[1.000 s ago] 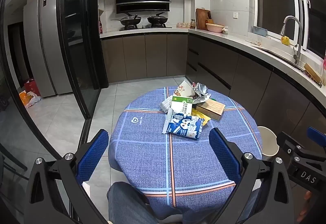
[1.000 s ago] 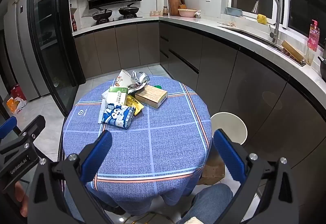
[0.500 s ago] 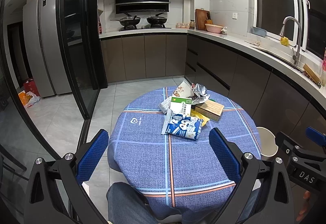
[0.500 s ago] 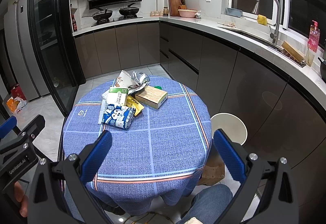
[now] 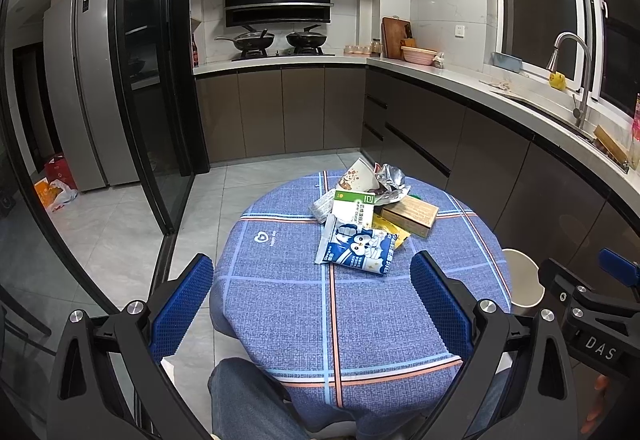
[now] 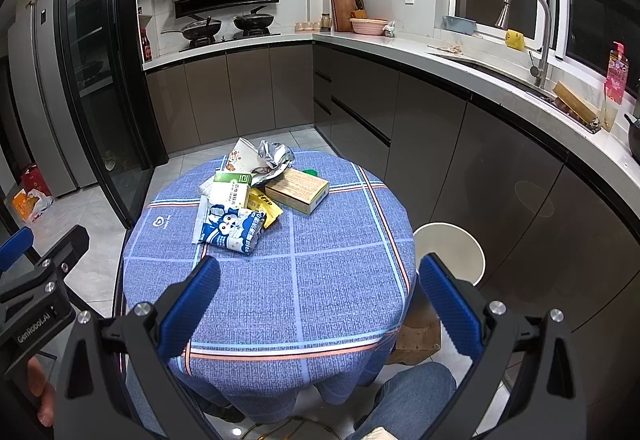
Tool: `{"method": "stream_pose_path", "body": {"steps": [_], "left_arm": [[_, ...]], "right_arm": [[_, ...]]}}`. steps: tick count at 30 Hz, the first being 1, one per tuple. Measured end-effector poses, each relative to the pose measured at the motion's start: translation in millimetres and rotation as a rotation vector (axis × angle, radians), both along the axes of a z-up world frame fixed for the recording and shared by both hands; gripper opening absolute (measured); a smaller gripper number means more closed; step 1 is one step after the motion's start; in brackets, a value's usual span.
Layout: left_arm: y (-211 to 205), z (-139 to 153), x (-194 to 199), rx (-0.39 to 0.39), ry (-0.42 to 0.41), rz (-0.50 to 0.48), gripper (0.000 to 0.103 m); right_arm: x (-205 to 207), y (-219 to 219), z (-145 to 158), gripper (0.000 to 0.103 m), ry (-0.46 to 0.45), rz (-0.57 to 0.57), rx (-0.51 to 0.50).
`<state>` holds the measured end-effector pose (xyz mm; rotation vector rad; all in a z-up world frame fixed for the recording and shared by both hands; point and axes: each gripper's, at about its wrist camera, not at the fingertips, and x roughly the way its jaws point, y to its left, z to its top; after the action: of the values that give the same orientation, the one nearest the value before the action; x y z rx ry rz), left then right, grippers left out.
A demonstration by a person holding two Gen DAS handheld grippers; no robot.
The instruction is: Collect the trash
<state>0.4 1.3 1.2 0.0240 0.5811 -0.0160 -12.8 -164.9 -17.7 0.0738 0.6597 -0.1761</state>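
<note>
Trash pile on table's far half, bin seemingly right

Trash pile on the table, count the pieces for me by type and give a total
Wrappers and packets: 4 (blue cartoon packet, yellow packet, crumpled foil, white wrapper)
Boxes: 2 (green-white box, cardboard box)
Paper cups: 1 (paper cup)
Total: 7

We've got the left gripper held level with its blue-padded fingers spread wide and nothing between them. Same deal with our right gripper: jaws wide apart, gripping nothing, pointing forward. Each one pokes into the edge of the other's view, so they're side by side.
</note>
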Motion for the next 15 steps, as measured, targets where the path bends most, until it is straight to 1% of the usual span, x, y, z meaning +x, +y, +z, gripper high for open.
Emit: {"method": "stream_pose_path", "body": {"steps": [15], "left_arm": [[-5.7,4.9,-2.2,-0.001,0.0,-0.007,0.095]], "right_arm": [[-0.6,-0.3,-0.4,0.1,0.001,-0.002,0.0]]}}
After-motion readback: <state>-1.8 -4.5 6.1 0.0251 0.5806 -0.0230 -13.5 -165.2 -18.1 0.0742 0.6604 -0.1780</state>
